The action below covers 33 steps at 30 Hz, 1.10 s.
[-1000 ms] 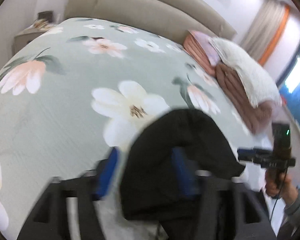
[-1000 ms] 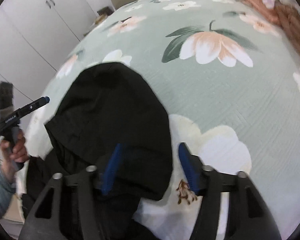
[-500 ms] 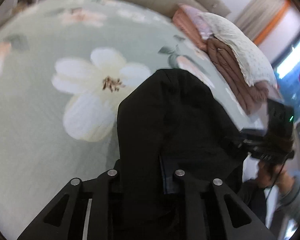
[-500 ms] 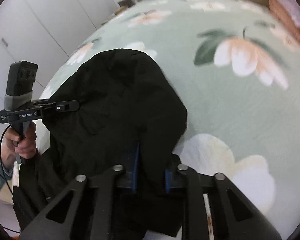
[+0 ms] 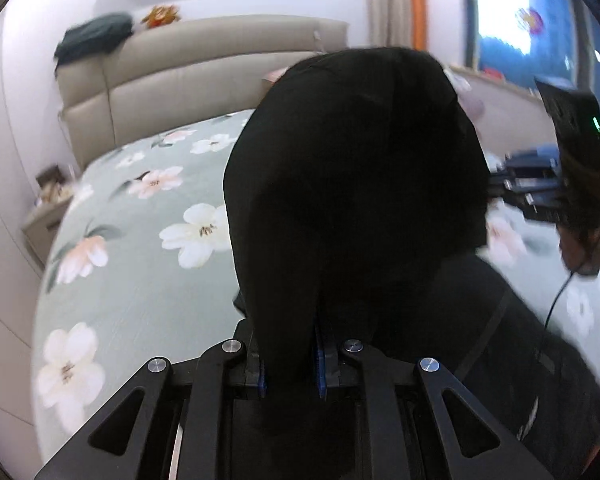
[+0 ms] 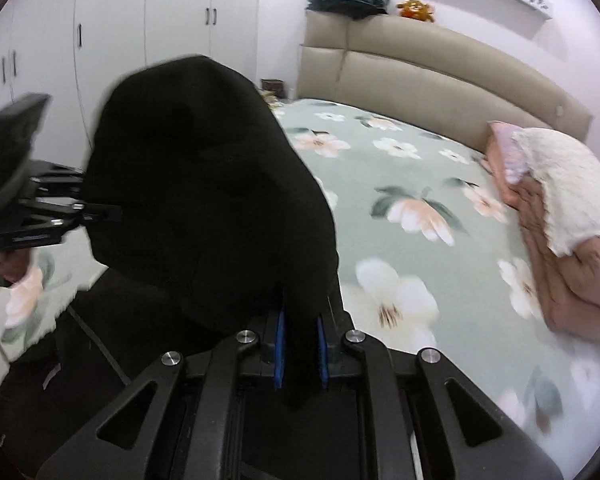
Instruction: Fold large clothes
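A large black garment [image 5: 356, 184] hangs lifted above the flowered green bed [image 5: 140, 280]. My left gripper [image 5: 290, 364] is shut on a fold of it, the cloth bulging up in front of the camera. My right gripper [image 6: 300, 356] is shut on another fold of the same garment [image 6: 204, 184]. Each gripper shows in the other's view: the right one at the right edge of the left wrist view [image 5: 548, 188], the left one at the left edge of the right wrist view [image 6: 32, 216]. The lower part of the garment hangs below both.
A beige padded headboard [image 6: 420, 76] stands at the far end. A pile of pink and white blankets [image 6: 556, 216] lies at the bed's right side. White wardrobes [image 6: 140, 20] stand to the left, a bedside table [image 5: 48, 204] by the bed, a window [image 5: 516, 12] to the right.
Both grippers closed on the black garment, then rose with it off the bed. The views tilted up from the bedspread to the headboard and walls.
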Each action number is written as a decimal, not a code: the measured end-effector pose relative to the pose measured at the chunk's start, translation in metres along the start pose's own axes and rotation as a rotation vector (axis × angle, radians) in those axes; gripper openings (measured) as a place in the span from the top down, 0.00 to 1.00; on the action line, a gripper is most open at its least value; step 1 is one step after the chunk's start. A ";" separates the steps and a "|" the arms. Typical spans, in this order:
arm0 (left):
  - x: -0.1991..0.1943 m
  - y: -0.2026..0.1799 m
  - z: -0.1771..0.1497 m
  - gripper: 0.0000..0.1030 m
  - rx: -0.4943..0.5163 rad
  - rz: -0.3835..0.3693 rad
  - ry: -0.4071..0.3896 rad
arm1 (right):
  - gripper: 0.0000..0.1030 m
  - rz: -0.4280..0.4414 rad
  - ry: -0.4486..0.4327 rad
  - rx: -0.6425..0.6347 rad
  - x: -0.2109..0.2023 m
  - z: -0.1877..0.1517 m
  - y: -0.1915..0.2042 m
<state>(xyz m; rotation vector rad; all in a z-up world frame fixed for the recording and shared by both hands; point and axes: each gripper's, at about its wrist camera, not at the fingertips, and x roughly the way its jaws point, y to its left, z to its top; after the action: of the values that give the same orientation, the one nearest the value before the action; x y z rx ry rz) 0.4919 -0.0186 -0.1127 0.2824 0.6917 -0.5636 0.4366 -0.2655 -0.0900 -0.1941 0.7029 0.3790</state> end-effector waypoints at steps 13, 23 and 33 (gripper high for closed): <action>-0.017 0.020 -0.095 0.81 -0.124 0.145 0.232 | 0.66 -0.077 0.262 0.305 -0.016 -0.100 -0.023; 0.052 0.024 -0.020 0.76 -0.449 -0.387 0.146 | 0.42 0.066 0.071 0.350 0.001 0.020 0.004; 0.026 -0.044 -0.128 0.78 -0.475 -0.332 0.298 | 0.42 0.109 0.232 0.307 0.007 0.000 0.062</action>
<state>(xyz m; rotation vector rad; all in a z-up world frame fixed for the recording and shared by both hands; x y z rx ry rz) 0.4159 -0.0108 -0.2272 -0.2027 1.1475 -0.6586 0.4164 -0.2074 -0.0976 0.0929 0.9932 0.3502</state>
